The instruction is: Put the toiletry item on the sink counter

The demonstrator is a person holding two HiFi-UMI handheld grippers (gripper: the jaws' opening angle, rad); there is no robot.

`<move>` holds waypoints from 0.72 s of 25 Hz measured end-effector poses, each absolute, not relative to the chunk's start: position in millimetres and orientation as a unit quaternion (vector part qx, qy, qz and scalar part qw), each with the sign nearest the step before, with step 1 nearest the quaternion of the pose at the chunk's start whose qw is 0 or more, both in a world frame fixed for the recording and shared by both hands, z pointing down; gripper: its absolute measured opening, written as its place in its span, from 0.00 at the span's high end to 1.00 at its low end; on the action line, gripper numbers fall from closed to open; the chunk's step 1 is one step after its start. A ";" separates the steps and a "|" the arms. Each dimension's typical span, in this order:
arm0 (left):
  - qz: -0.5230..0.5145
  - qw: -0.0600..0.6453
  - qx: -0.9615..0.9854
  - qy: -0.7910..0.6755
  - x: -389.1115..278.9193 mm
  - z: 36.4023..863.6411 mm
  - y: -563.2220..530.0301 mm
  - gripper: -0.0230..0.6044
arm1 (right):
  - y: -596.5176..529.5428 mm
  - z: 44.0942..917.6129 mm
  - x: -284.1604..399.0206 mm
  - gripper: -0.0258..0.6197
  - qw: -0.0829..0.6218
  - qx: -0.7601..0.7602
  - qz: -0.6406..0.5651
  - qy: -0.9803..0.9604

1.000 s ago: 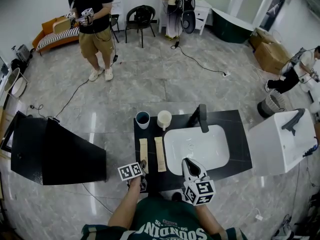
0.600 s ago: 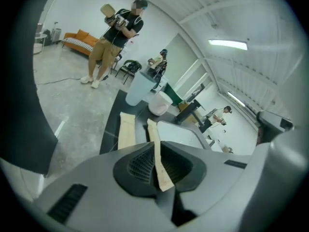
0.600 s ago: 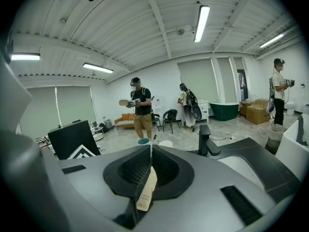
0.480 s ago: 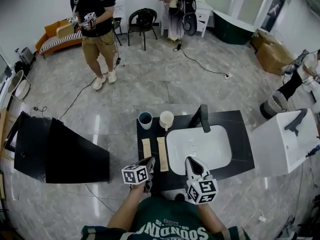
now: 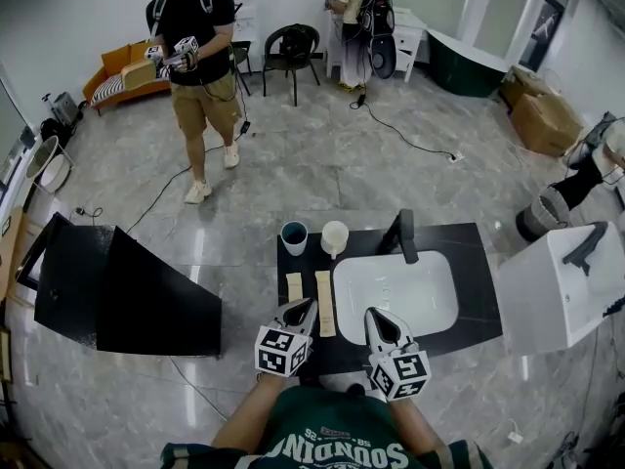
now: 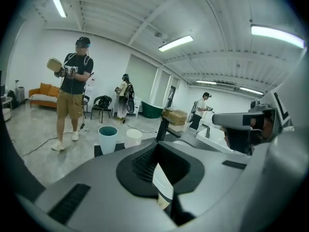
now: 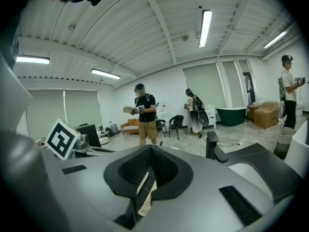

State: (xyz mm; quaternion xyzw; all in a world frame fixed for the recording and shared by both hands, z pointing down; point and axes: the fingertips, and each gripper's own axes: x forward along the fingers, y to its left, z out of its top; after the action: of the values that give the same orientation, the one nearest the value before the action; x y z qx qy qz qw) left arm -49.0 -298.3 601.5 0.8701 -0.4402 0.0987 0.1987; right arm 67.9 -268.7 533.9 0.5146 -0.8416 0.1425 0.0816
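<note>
Left gripper (image 5: 303, 309) had just closed, pinching a pale packet (image 6: 160, 181). Right gripper (image 5: 374, 317) apparently pinched a cream packet (image 7: 145, 197). Sink counter (image 5: 471, 262) lay just ahead.

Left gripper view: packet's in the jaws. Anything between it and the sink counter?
Nothing visible does. The left gripper, shut on the pale packet, hangs over the sink counter's front-left edge. Two packets already lie just ahead of it beside the basin, so bare room there is tight.
</note>
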 end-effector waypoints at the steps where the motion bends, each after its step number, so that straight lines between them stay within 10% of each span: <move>1: 0.099 0.192 0.873 -0.437 -46.5 596.4 -297.1 0.95 | -267.8 533.9 68.0 0.90 0.082 0.515 0.143 -0.841; 18: 0.103 0.158 0.896 -0.401 -19.7 585.9 -290.8 0.95 | -273.8 541.3 81.5 0.90 0.076 0.540 0.159 -0.823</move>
State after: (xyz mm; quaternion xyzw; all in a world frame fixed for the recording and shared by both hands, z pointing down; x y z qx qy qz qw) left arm -19.7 -290.8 585.9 0.8963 -0.4013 0.1031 0.1579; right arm 81.5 -273.8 541.3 0.5399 -0.8232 0.1586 0.0757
